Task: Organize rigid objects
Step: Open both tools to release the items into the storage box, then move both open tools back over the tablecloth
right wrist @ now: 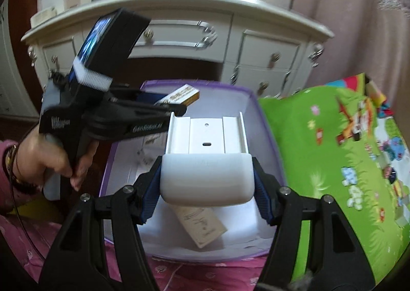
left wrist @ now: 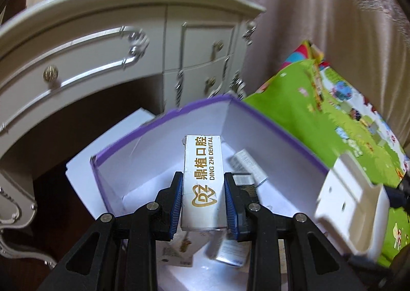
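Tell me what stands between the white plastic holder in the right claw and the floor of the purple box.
A tan card box lies on the purple box floor right under the white plastic holder that the right claw grips. The left claw, holding a dental box, reaches over the far left part.

Both wrist views look steeply down, close above the same purple-rimmed box [left wrist: 269, 121], facing the dresser [right wrist: 269, 44].
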The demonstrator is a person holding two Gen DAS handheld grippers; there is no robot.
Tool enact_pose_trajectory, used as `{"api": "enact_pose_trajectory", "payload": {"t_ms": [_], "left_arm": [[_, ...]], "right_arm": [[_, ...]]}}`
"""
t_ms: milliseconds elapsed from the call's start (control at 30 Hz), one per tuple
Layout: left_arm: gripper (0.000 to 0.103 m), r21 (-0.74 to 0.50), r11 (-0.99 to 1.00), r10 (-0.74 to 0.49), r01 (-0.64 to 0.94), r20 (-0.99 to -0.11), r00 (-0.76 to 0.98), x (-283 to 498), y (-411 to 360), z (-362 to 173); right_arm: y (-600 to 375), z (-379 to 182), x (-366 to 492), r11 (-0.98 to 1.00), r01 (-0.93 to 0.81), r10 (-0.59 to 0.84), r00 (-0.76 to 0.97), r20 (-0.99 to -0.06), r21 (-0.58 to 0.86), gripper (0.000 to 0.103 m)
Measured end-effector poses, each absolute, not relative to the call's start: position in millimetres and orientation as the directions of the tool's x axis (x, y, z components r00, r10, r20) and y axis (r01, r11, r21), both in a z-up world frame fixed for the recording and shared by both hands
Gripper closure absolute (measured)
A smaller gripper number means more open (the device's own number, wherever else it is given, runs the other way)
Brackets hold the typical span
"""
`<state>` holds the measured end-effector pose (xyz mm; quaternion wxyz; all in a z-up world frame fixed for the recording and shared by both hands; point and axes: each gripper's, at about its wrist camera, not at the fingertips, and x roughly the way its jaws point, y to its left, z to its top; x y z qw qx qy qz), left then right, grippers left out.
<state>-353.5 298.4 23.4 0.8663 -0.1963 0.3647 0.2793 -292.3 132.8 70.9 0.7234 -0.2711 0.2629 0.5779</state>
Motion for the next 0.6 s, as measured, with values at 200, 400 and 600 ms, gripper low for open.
{"api": "enact_pose_trajectory", "payload": {"t_ms": [200, 400, 600], "left_arm": [[0.030, -0.054, 0.707, 0.390, -0.705, -0.802, 0.452, -345, 313, 9], [0.016, 0.061, 0.703, 0.509, -0.709, -0.740, 0.440, -316, 290, 34], [0.002, -0.046, 0.879, 0.289, -0.474, -0.740, 0.607, -224, 224, 46]], "right_arm": [[144, 43, -287, 0.120, -0.993, 0.673, 0.066, -0.736, 0.022, 0.032], [107, 53, -249, 0.226, -0.967, 0.728, 0.091, -0.680, 0.113, 0.025], [27, 61, -157, 0.518, -0.852, 0.665, 0.349, -0.660, 0.072, 0.021]]}}
